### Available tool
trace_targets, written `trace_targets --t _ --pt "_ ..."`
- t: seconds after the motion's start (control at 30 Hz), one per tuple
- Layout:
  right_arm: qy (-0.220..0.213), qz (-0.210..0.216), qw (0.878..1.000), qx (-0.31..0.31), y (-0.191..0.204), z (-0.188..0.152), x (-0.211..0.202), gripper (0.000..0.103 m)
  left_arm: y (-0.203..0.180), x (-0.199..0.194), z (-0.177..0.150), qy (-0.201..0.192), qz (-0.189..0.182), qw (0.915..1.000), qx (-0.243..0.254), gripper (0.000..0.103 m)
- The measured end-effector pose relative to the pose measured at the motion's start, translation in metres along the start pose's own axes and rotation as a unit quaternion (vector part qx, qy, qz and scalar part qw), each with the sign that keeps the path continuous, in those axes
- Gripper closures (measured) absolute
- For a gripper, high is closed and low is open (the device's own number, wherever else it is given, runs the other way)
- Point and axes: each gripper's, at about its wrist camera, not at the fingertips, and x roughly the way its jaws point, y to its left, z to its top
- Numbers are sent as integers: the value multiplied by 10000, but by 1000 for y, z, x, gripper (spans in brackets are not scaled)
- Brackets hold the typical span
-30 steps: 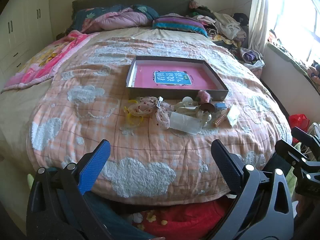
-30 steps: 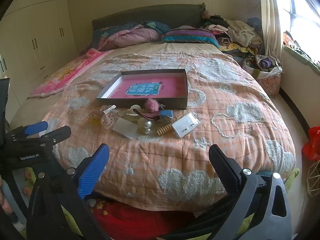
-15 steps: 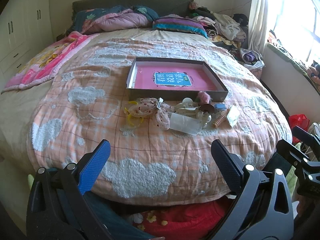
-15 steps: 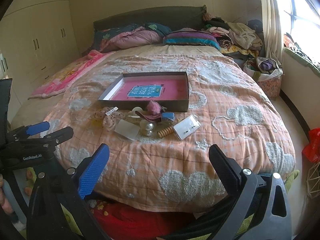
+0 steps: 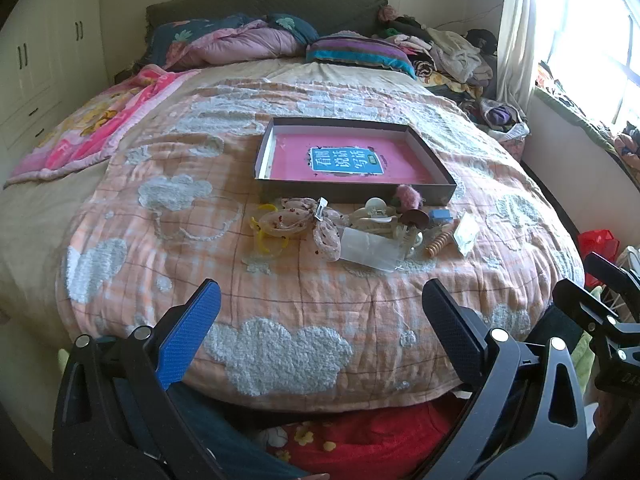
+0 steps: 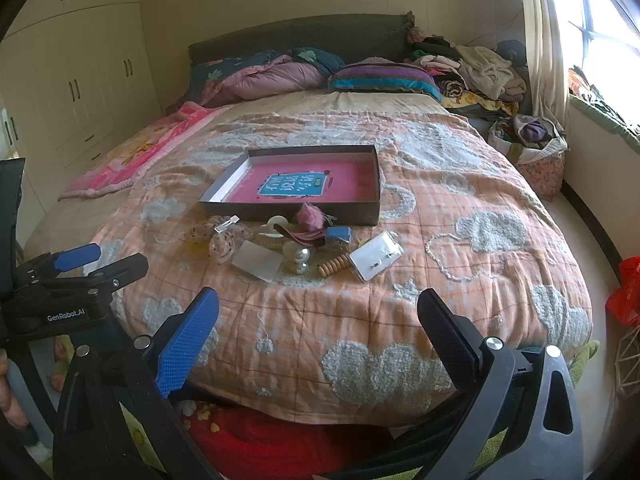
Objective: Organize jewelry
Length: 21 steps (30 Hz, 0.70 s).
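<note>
A grey box (image 5: 436, 190) with a pink bottom lies open on the bed, also in the right wrist view (image 6: 370, 212). In front of it is a heap of jewelry and hair things: a spotted scrunchie (image 5: 296, 218), yellow rings (image 5: 270, 244), a pink pompom (image 5: 408, 194), a wooden bead piece (image 6: 334, 266), a clear earring packet (image 6: 376, 256), a white card (image 6: 258, 266). My left gripper (image 5: 320, 310) is open and empty over the bed's near edge. My right gripper (image 6: 318, 312) is open and empty there too, to the right of the left one.
The bed has an orange quilt with white clouds (image 5: 280, 352). Pillows and blankets (image 5: 248, 42) lie at the head, a clothes pile (image 6: 480, 68) at the far right. Wardrobes (image 6: 80, 80) stand left. A window (image 6: 600, 20) and a red bag (image 6: 624, 288) are on the right.
Both grippers have moved slightly closer to the bed; the box and the heap look a little nearer. Both stay open and empty.
</note>
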Motion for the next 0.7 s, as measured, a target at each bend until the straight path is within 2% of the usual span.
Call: trace_targets --t 0.7 --pt "-26 113 9999 -13 10 5 0 4 2 -5 4 -10 4 10000 21 9"
